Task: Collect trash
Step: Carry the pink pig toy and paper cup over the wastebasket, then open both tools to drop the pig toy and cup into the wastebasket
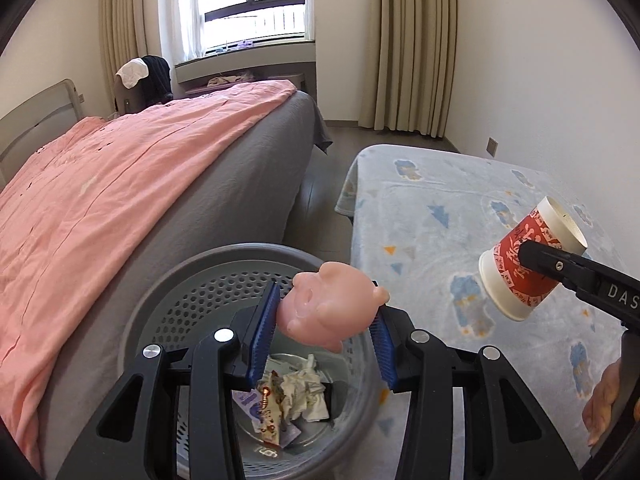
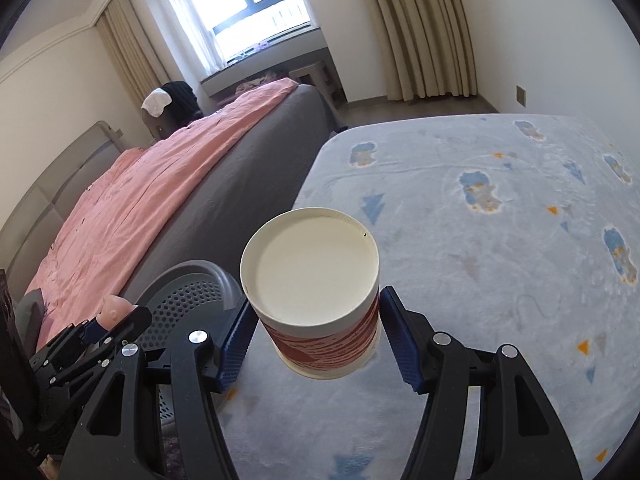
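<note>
Left gripper [image 1: 324, 336] is clamping a pink rubber pig toy [image 1: 320, 312] above the grey perforated trash basket [image 1: 188, 280], which is holding crumpled tissue [image 1: 306, 394] and wrappers [image 1: 268, 416]. Right gripper [image 2: 316, 336] is gripping a red-and-white paper cup [image 2: 316, 284], held above the blue patterned blanket [image 2: 500, 248]. Pink-covered bed [image 1: 120, 184] is sitting beyond.

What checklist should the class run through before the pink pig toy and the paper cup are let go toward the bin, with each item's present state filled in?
1. Left gripper clamps the pink pig toy: ok.
2. Pig toy hangs over the open grey bin: ok.
3. Right gripper clamps the paper cup: ok.
4. Cup is over the bin: not ok, it hangs over the blue blanket.
5. Bin has room above the wrappers and tissue at its bottom: ok.
6. Cup is empty: cannot tell, only its base faces the cameras.
</note>
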`<state>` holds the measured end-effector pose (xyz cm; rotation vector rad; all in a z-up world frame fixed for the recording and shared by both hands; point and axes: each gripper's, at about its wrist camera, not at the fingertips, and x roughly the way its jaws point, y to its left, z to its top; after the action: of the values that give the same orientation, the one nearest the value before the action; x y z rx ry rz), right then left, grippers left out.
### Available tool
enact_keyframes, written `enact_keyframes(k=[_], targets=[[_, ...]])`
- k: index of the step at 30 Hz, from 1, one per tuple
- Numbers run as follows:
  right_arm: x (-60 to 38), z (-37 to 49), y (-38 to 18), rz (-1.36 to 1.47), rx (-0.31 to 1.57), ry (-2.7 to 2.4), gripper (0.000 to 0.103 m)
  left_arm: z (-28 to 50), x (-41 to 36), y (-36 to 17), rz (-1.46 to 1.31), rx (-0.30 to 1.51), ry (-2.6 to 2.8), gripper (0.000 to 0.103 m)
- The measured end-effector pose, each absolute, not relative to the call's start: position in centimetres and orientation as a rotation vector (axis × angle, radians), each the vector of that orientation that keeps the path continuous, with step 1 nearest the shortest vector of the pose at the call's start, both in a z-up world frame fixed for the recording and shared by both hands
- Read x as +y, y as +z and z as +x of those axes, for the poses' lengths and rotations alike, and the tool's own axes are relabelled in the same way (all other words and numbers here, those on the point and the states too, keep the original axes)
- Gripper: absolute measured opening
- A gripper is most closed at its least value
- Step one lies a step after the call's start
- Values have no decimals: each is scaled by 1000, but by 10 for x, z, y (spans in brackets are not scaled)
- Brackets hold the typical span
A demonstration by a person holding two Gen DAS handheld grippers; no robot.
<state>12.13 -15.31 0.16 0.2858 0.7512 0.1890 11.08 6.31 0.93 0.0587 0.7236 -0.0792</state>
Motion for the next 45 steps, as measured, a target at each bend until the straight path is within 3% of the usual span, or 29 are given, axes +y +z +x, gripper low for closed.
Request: enact_keyframes(k=[13, 22, 39, 40, 43, 45], targets=[[-64, 138, 14, 187, 754, 309, 60, 117, 139, 3, 38, 742, 25, 42], [-15, 159, -7, 139, 803, 399, 60, 123, 168, -20, 36, 776, 106, 42], [9, 160, -29, 74, 848, 472, 61, 130, 188, -28, -16, 802, 150, 43], [9, 160, -28, 72, 846, 475, 62, 129, 188, -29, -17, 803, 153, 44], [9, 157, -26, 74, 830, 475, 77, 128, 190, -29, -19, 801, 166, 52], [9, 156, -25, 75, 826, 474, 79, 127, 190, -28, -23, 793, 173, 61]])
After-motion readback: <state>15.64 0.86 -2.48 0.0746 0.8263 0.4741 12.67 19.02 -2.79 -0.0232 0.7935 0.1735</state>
